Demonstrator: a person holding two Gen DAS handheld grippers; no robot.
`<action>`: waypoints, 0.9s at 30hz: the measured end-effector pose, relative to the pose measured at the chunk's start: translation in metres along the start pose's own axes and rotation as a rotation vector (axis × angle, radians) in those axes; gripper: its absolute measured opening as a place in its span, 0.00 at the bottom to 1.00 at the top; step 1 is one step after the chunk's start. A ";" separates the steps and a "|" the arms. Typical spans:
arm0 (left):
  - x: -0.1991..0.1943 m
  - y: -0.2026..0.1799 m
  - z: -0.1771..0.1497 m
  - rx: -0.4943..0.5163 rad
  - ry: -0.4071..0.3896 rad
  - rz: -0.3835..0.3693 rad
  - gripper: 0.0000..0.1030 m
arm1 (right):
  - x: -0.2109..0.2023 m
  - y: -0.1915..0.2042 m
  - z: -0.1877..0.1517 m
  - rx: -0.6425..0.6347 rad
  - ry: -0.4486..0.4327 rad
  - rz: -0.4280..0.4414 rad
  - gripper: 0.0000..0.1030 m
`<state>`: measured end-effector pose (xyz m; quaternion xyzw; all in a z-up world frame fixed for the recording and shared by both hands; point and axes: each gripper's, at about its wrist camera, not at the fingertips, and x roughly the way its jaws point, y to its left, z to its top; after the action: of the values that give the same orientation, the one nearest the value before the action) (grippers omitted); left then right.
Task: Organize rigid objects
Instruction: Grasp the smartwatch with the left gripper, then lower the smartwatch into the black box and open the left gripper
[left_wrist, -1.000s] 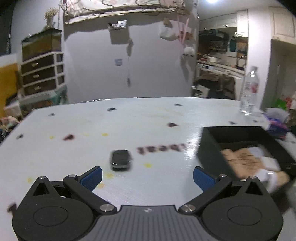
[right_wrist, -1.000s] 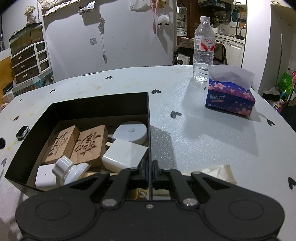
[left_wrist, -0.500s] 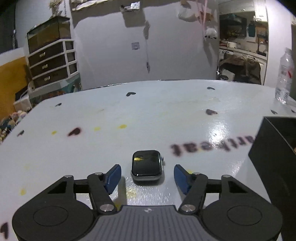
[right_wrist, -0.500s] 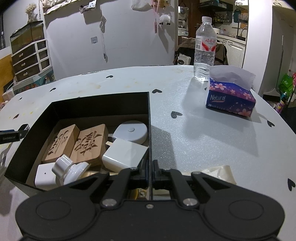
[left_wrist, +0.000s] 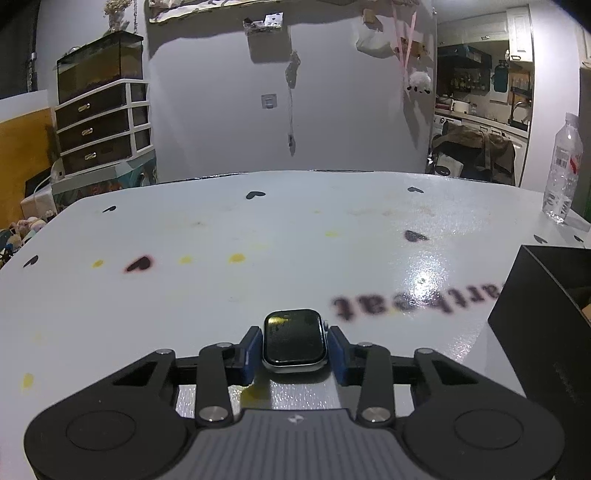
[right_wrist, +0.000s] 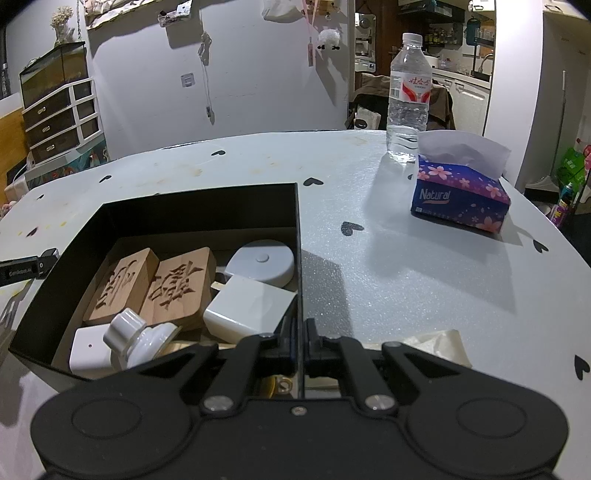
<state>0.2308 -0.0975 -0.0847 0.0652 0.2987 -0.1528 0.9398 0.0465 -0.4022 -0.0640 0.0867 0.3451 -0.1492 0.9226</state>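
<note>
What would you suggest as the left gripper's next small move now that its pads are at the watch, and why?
Probably a short straight lift. The left gripper has its blue pads against both sides of the watch body, which lies flat on the table. The black box, pinched at its wall by the right gripper, sits to the right and holds other sorted items, so raising the watch first should clear its wall.

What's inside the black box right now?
Black box holds two carved wooden blocks, a white puck, white adapters and a bottle; the right tongs cover its near corner.

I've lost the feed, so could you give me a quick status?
Left claw shut on watch, on table. Right claw pinching box wall. Nothing blocking.
</note>
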 end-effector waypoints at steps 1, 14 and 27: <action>-0.001 0.000 0.000 -0.004 0.000 -0.001 0.39 | 0.000 0.000 0.000 0.000 0.000 0.000 0.05; -0.057 -0.026 0.011 -0.037 -0.054 -0.147 0.38 | 0.000 0.000 0.000 -0.001 0.000 0.000 0.05; -0.096 -0.122 0.022 0.069 -0.071 -0.435 0.39 | 0.000 0.000 0.000 0.001 -0.001 0.002 0.05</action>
<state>0.1284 -0.1940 -0.0147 0.0261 0.2668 -0.3643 0.8918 0.0465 -0.4019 -0.0639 0.0876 0.3446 -0.1487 0.9228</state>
